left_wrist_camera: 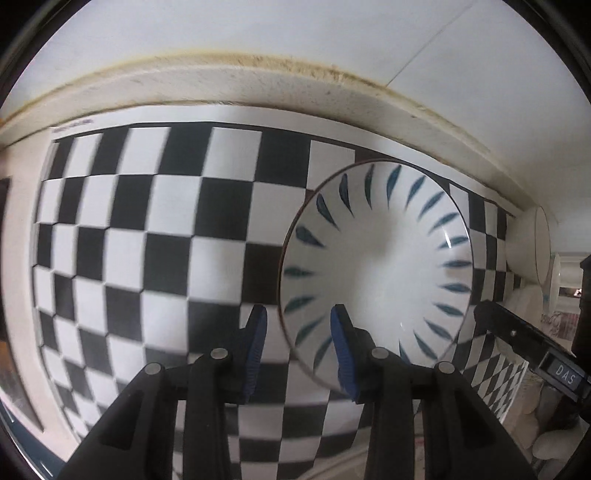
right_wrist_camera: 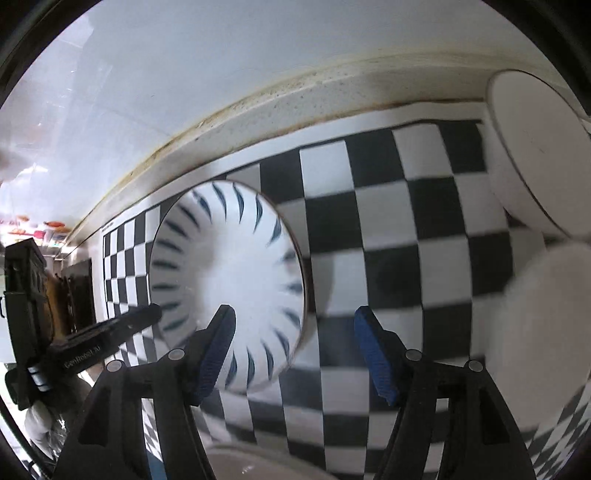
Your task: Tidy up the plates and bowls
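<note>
Left wrist view: a white bowl with blue leaf strokes (left_wrist_camera: pixel 376 266) sits upright on a black-and-white checkered mat (left_wrist_camera: pixel 147 240), filling the right of the frame, its near rim passing between the blue pads of the left gripper (left_wrist_camera: pixel 297 345). The jaws stand narrow, one pad outside the rim at lower centre, the other over the bowl's inner wall; whether they actually pinch the rim cannot be told from this angle. The bowl holds nothing.

In the right wrist view the same bowl (right_wrist_camera: pixel 227 284) lies left of centre, with the right gripper (right_wrist_camera: pixel 295 350) set wide and holding nothing: its left pad overlaps the bowl's lower edge in the picture, its right pad hangs over bare mat (right_wrist_camera: pixel 388 221). The bowl therefore lies to the left of that gripper's opening, and the left gripper, seen as a black finger at the bowl's lower left edge (right_wrist_camera: pixel 125 325), is judged the nearer of the two.

Outward, a white plate (right_wrist_camera: pixel 535 155) stands tilted at the upper right of that frame and a blurred white dish (right_wrist_camera: pixel 535 332) lies at the right edge; what either holds cannot be seen. A stained cream ledge (left_wrist_camera: pixel 258 85) and white wall (left_wrist_camera: pixel 258 29) close the scene.
</note>
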Motion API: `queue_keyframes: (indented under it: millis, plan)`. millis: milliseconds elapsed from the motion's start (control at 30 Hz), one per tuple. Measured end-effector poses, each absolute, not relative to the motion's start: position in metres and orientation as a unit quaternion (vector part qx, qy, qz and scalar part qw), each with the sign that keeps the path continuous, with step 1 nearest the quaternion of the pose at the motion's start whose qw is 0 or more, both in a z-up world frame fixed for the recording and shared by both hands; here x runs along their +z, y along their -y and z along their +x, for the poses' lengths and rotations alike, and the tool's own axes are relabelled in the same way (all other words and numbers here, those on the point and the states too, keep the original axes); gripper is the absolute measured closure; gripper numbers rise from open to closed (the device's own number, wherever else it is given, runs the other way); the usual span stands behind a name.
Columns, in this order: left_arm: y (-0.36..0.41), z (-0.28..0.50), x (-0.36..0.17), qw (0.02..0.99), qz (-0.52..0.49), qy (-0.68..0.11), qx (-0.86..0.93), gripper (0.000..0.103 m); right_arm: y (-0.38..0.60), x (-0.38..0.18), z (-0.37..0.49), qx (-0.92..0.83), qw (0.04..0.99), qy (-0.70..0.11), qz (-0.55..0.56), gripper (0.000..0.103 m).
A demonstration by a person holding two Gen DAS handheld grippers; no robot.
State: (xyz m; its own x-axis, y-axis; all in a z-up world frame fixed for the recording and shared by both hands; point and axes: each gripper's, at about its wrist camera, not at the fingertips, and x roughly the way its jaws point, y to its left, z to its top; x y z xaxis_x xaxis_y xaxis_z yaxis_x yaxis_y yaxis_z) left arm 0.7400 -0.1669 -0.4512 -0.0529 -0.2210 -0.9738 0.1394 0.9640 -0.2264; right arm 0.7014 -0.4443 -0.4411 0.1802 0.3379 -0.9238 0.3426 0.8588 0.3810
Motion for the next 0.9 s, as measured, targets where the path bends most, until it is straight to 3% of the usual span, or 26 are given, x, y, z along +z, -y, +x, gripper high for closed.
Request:
queue_keyframes:
  millis: [100,167,233,300,600,900]
  plan:
    - [0.171,0.751,-0.464,0.678,-0.027,-0.721,-0.139,0.070,0.444,-0.455,0.717,0.006,0.712,-0.648,0.271,0.037]
    - [0.175,0.756,-0.469,0.676,-0.025,-0.723,-0.143,0.071,0.442,-0.464,0.725,0.011,0.703,-0.656,0.274,0.050]
    - [0.179,0.757,-0.471,0.677,-0.023,-0.721,-0.146,0.072,0.436,-0.474,0.730,0.009,0.694,-0.667,0.271,0.079]
    - [0.182,0.756,-0.470,0.683,-0.008,-0.717,-0.141,0.073,0.431,-0.479,0.730,-0.008,0.698,-0.672,0.247,0.087]
    - [0.179,0.731,-0.446,0.703,0.004,-0.697,-0.144,0.077,0.435,-0.469,0.703,0.007,0.701,-0.661,0.269,0.090]
    - [0.177,0.691,-0.389,0.730,0.021,-0.665,-0.159,0.077,0.431,-0.412,0.657,0.019,0.730,-0.628,0.269,0.091]
